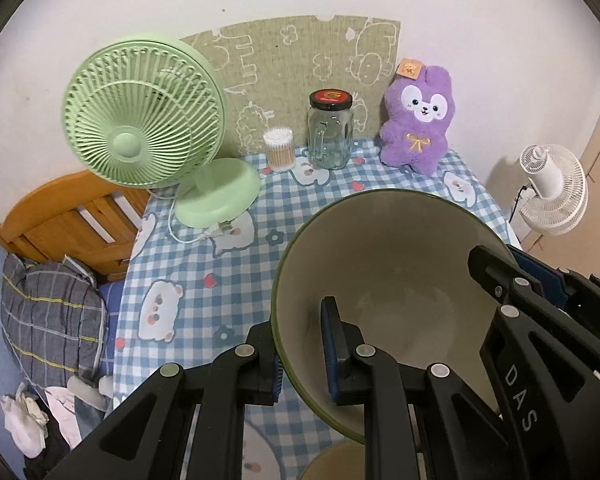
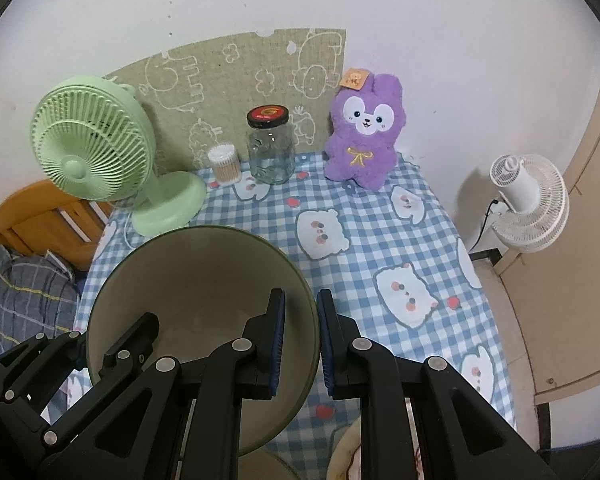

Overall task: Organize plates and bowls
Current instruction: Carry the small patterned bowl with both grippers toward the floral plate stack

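Both grippers pinched same green-rimmed bowl (image 1: 388, 300), lifted off checkered tablecloth (image 2: 380, 240). Left gripper (image 1: 306, 350) on its left rim, right gripper (image 2: 300, 344) on opposite rim, probably for steady carry.

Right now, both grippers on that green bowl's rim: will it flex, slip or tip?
The bowl looks rigid and glazed, so probably no flex but slippery. Left hand-held gripper and right hand-held gripper pinch opposite rims; losing either would likely tip it.
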